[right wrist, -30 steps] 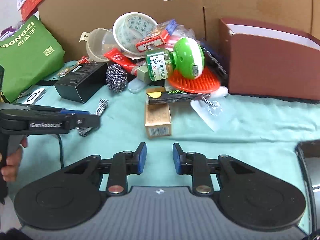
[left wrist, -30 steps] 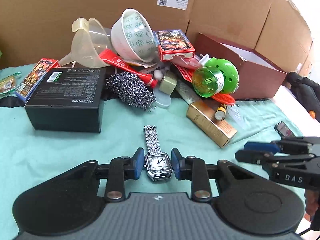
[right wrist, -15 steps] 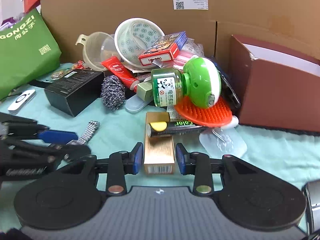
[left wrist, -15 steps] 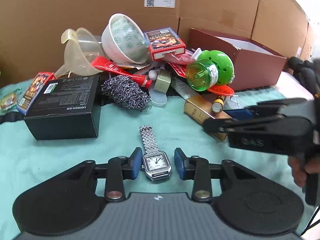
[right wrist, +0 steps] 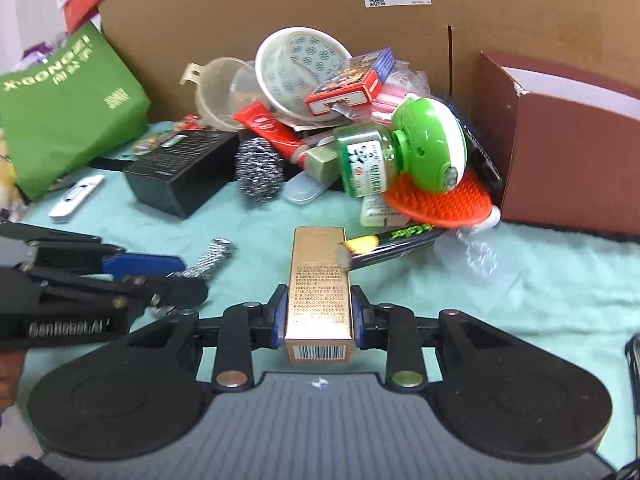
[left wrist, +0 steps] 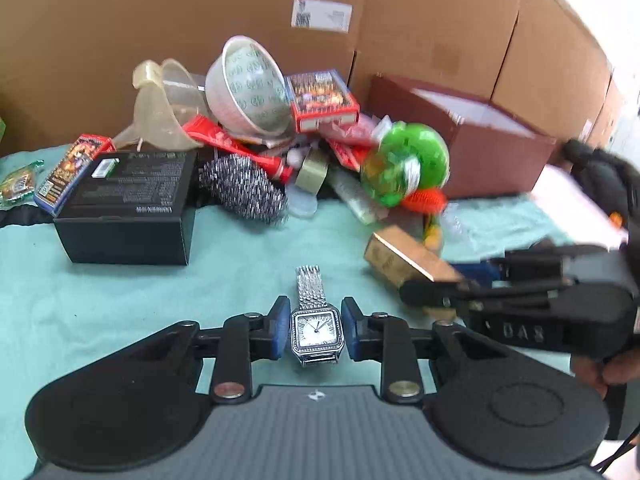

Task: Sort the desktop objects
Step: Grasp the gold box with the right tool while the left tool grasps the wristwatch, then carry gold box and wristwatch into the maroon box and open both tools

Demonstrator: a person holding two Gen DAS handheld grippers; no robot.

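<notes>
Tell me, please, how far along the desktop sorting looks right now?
Early: nothing looks sorted yet, though the maroon box's inside is hidden. In hand: the left gripper brackets the silver watch, and the right gripper has closed on the gold box. Left: the pile around the bowl and green bottle.

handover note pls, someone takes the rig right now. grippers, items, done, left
Left gripper: blue pads flank the square silver watch lying on the teal cloth; small gaps visible, not clamped.
Right gripper: pads pressed on the long gold box; whether it is lifted is unclear.
Done: nothing visibly sorted; the maroon open box shows no contents from here.
Left: close on the watch, place both, then the pile (green-patterned bowl, steel scourer).
</notes>
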